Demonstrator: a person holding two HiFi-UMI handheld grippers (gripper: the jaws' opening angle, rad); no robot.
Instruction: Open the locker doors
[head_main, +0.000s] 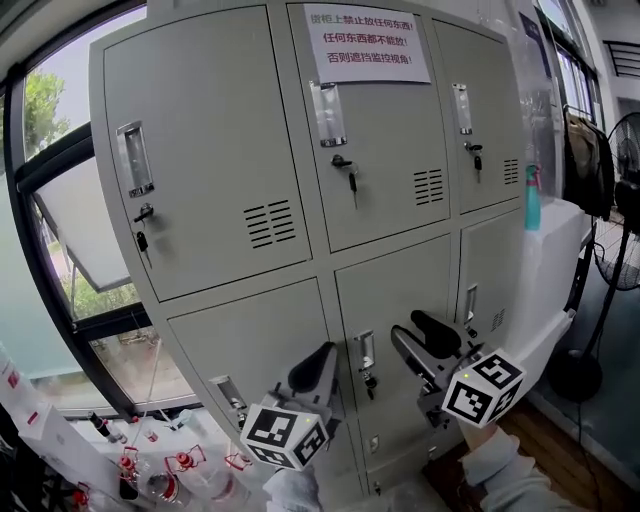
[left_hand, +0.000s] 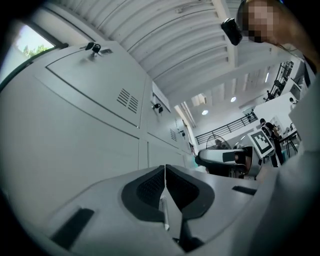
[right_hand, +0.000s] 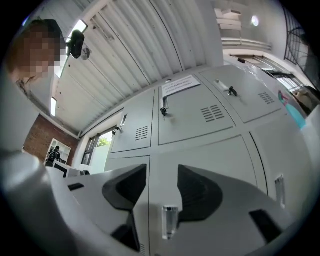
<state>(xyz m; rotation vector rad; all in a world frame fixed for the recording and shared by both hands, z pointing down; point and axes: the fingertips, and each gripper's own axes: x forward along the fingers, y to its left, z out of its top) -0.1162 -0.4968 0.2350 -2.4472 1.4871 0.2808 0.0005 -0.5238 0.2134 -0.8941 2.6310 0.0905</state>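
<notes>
From the head view: looks down on a grey locker bank (head_main: 220, 130) with every visible door shut. Finds the left gripper (head_main: 318, 362) low against the lower row and the right gripper (head_main: 415, 330) just beside the clear handle (head_main: 366, 350) of the lower middle door (head_main: 400, 285). Along the left gripper view: shows pads pressed together on nothing nameable, only a thin pale sliver behind the tips; could scrape the panel if pushed forward. Along the right gripper view: shows jaws spread, with the clear handle (right_hand: 170, 222) framed low between them, not yet pinched. Risks sliding off that smooth handle if closed too shallow. Risks a useless tug if the lock holds, or a snag on the hanging key (head_main: 370, 382).
</notes>
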